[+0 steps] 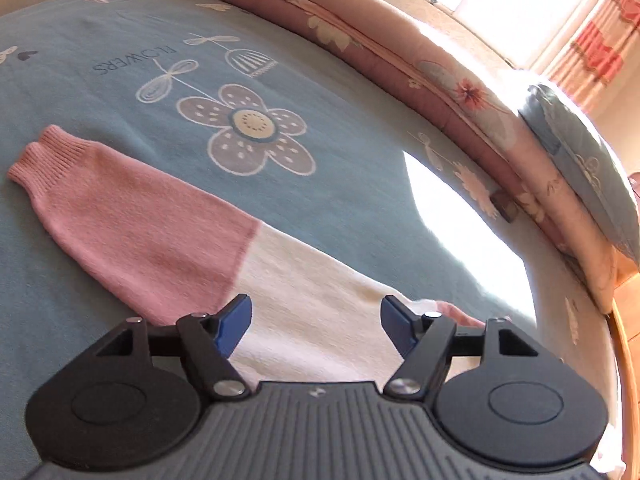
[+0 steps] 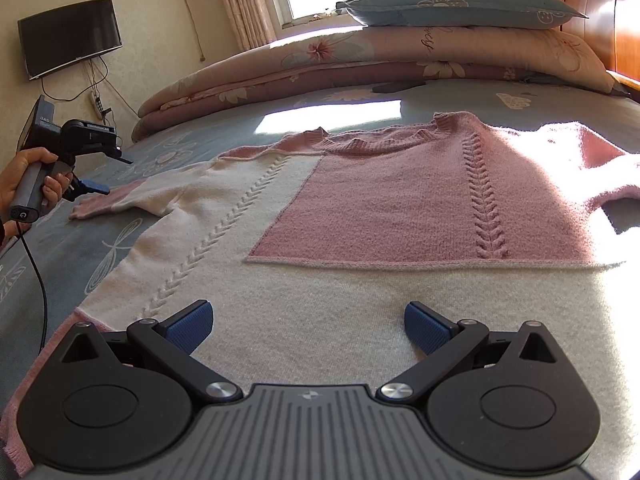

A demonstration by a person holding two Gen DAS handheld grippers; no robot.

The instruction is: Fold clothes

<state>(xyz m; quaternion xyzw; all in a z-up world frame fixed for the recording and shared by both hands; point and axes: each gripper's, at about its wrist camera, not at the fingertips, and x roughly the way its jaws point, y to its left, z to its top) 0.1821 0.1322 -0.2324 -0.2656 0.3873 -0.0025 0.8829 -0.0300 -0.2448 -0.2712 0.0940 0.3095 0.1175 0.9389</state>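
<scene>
Blue flowered bedsheet (image 1: 100, 44) supports the work; a folded quilt (image 2: 360, 60) and pillow (image 2: 460, 0) lie well beyond the fingers. The pink-and-white sweater (image 2: 360, 208) lies flat, face up, neckline far from the right fingertips. Right gripper (image 2: 307, 326): jaws wide, empty, over the white hem area. Left gripper (image 1: 316, 326): jaws wide, empty, over the white upper part of the sleeve (image 1: 132, 220), cuff ahead and left. Likely next: pinch one sleeve layer near the cuff, then carry it across the body without dragging.
</scene>
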